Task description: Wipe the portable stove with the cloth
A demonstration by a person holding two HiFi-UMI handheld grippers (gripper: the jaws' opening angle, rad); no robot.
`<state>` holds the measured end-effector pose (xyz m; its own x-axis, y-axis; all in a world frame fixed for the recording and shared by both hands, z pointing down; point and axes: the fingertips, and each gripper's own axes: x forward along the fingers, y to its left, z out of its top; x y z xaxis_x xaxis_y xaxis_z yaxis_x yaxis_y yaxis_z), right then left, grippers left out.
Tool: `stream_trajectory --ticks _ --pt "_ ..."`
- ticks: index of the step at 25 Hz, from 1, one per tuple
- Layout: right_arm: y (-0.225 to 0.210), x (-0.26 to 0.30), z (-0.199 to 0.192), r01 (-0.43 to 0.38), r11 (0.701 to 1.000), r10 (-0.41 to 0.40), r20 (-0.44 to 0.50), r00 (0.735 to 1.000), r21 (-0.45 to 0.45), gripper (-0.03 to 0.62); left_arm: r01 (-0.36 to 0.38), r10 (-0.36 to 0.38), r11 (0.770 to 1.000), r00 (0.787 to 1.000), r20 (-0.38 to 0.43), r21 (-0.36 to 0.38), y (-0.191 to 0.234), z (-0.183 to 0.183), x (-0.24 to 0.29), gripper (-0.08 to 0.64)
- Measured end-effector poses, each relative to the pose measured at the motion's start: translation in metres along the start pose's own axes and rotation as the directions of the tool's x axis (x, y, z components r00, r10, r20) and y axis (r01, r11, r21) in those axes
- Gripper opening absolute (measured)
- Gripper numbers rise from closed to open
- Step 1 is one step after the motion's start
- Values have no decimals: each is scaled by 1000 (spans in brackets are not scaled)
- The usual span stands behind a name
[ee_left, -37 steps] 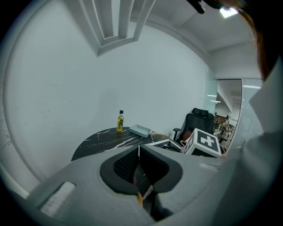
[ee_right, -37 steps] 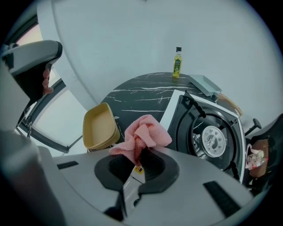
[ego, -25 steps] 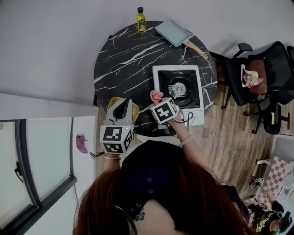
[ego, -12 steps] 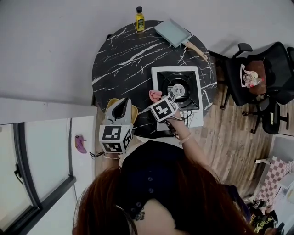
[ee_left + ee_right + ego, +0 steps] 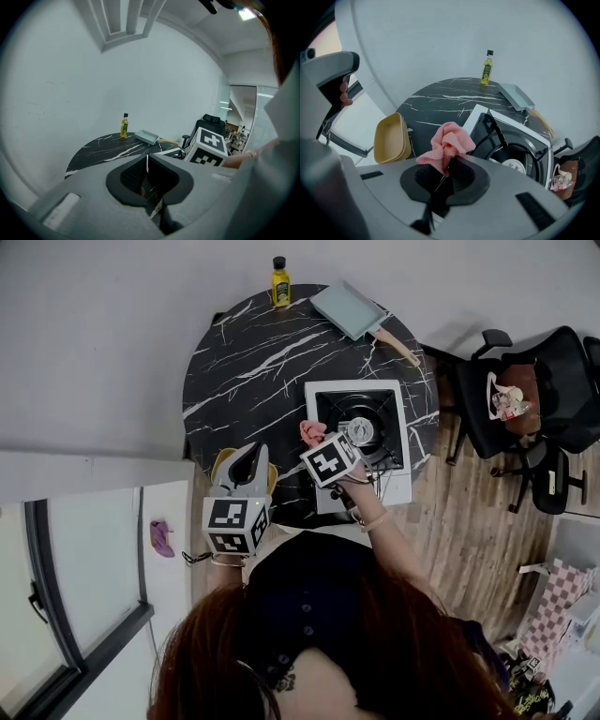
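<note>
The white portable stove (image 5: 323, 397) with its black burner (image 5: 364, 428) stands at the right of the round black marble table (image 5: 253, 352). My right gripper (image 5: 314, 439) is shut on a crumpled pink cloth (image 5: 311, 433) and hovers beside the stove's left edge. In the right gripper view the pink cloth (image 5: 446, 145) sticks up from the closed jaws, with the stove (image 5: 513, 145) just beyond to the right. My left gripper (image 5: 246, 467) hangs over the yellow tub, jaws together and empty. In the left gripper view the left gripper (image 5: 146, 165) points across the table.
A yellow tub (image 5: 219, 465) sits at the table's near left edge; the same yellow tub (image 5: 390, 138) shows in the right gripper view. At the far side stand a yellow oil bottle (image 5: 278, 283) and a pale blue pan (image 5: 349, 308). Black office chairs (image 5: 525, 390) are on the right.
The right gripper with the pink cloth has shifted slightly up and toward the stove's left edge. The left gripper has hardly moved.
</note>
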<state>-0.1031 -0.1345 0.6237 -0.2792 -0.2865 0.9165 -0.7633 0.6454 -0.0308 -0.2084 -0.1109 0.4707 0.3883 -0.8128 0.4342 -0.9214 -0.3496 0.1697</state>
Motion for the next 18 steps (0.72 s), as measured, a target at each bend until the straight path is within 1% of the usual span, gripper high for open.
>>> stream_trajectory --ticks 8,18 --pt "-7 6 12 11 1000 -11 7 1000 -14 32 -9 9 1000 1000 -13 -14 6 -5 3 14" --pt "-12 12 22 8 1000 -8 8 1000 -13 32 -1 0 1000 1000 -19 -16 7 -4 12 14"
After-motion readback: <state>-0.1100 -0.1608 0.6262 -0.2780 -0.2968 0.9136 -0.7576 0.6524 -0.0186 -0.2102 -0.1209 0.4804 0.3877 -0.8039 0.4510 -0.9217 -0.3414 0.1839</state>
